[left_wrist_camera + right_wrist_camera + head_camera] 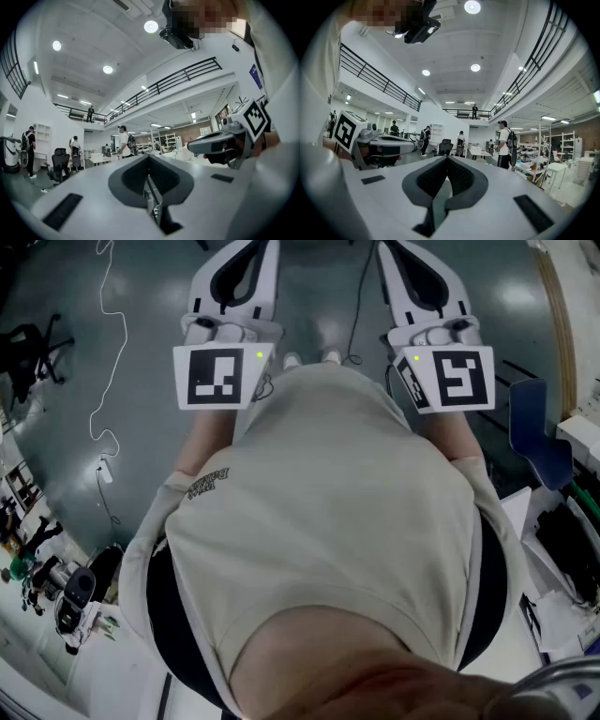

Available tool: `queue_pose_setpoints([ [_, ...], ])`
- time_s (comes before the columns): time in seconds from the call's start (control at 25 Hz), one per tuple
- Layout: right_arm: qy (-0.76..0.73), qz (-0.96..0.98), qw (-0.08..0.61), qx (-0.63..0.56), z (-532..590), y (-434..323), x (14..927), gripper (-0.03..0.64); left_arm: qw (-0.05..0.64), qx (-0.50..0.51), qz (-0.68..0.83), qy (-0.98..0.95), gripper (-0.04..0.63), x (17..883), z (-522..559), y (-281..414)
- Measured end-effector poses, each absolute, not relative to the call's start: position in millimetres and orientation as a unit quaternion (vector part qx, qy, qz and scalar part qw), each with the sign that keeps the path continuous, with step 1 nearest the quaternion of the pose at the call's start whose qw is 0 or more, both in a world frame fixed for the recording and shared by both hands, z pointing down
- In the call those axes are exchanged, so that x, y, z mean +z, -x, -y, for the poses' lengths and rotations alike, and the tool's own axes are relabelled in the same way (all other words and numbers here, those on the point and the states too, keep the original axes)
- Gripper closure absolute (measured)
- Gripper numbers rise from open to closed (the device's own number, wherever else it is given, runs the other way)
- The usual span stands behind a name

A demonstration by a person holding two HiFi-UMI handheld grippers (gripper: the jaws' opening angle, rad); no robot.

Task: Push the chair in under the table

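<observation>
Left gripper (149, 158): jaws together, nothing between them, held level ahead of the person's torso (328, 521). Right gripper (447, 158): jaws likewise together and empty. Blue chair (534, 427) stands at far right, well apart from both grippers.

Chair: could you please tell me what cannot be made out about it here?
- Head view: the blue chair shows only partly at the right; its legs are hidden.
- Head view: the person's shirt covers the middle.
- Both gripper views: they look across the hall, missing that chair.
</observation>
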State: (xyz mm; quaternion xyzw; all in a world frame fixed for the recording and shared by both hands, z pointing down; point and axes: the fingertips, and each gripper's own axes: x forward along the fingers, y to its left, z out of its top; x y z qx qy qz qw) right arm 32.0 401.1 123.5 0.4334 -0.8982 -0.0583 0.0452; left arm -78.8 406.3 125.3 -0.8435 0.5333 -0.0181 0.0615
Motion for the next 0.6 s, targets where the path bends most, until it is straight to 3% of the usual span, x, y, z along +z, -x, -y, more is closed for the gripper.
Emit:
queue_pose_setpoints([
  [0.6, -0.438, 0.897, 0.036, -0.048, -402.7, -34.3, 124.3, 0.607, 0.055, -0.024, -0.530, 0.846, 0.584, 129.7, -407.6, 77.2],
])
